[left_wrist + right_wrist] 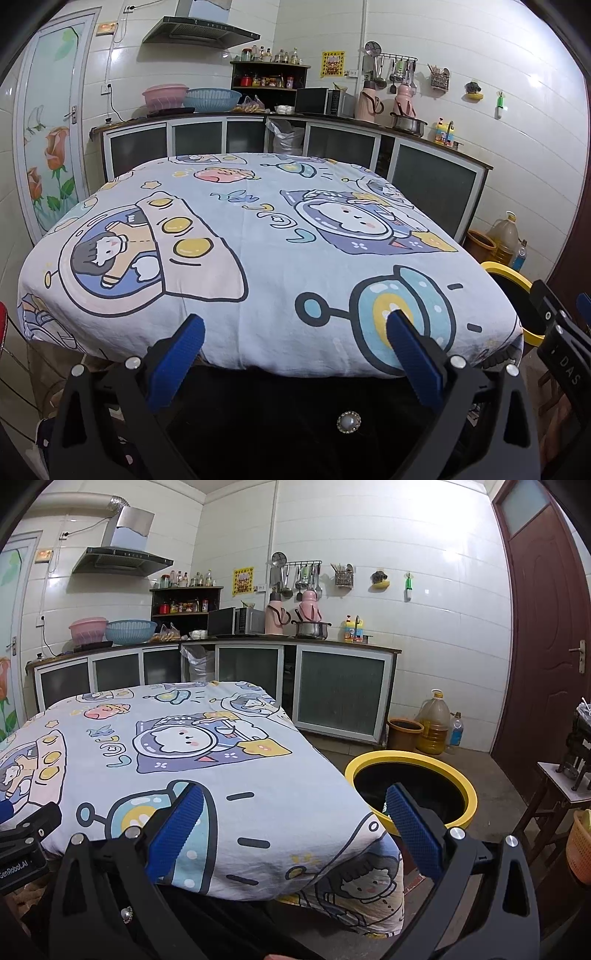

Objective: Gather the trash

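A table under a cartoon-print cloth (258,240) (184,753) fills the middle of both views, and I see no loose trash on it. A yellow-rimmed bin with a black inside (410,786) (509,280) stands on the floor at the table's right corner. My left gripper (295,332) is open at the table's near edge, with nothing between its blue pads. My right gripper (295,805) is open too, over the table's near right corner, its right finger (413,827) in front of the bin. The right gripper's body shows at the right edge of the left wrist view.
Kitchen counters with glass-front cabinets (332,686) run along the back wall. A brown pot (404,733), a large oil jug (436,720) and a small bottle (456,733) sit on the floor by a brown door (546,627). A wooden stool (554,794) and orange basket (580,845) stand at right.
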Available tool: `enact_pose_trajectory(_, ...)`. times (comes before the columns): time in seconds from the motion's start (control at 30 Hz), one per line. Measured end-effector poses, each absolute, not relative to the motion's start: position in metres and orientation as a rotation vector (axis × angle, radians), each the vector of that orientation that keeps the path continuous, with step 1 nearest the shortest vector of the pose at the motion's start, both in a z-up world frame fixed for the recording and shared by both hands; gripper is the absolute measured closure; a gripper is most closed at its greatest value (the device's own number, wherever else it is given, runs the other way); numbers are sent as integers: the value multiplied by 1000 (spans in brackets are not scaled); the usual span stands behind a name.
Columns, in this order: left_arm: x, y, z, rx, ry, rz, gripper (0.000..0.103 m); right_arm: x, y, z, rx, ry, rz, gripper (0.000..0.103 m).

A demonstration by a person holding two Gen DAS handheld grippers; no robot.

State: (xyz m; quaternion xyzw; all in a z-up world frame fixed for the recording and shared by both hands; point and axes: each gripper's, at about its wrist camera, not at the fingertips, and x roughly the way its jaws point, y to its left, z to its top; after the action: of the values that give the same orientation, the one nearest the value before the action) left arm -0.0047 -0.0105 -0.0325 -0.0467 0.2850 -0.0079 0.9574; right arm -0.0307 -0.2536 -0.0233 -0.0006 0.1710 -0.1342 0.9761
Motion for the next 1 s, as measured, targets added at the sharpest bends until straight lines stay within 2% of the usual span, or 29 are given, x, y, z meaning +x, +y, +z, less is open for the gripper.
enact_pose_trajectory(1.0,-5,-12,-35,-90,589,-26,8,-25,-253,-28,2,377,-269,8)
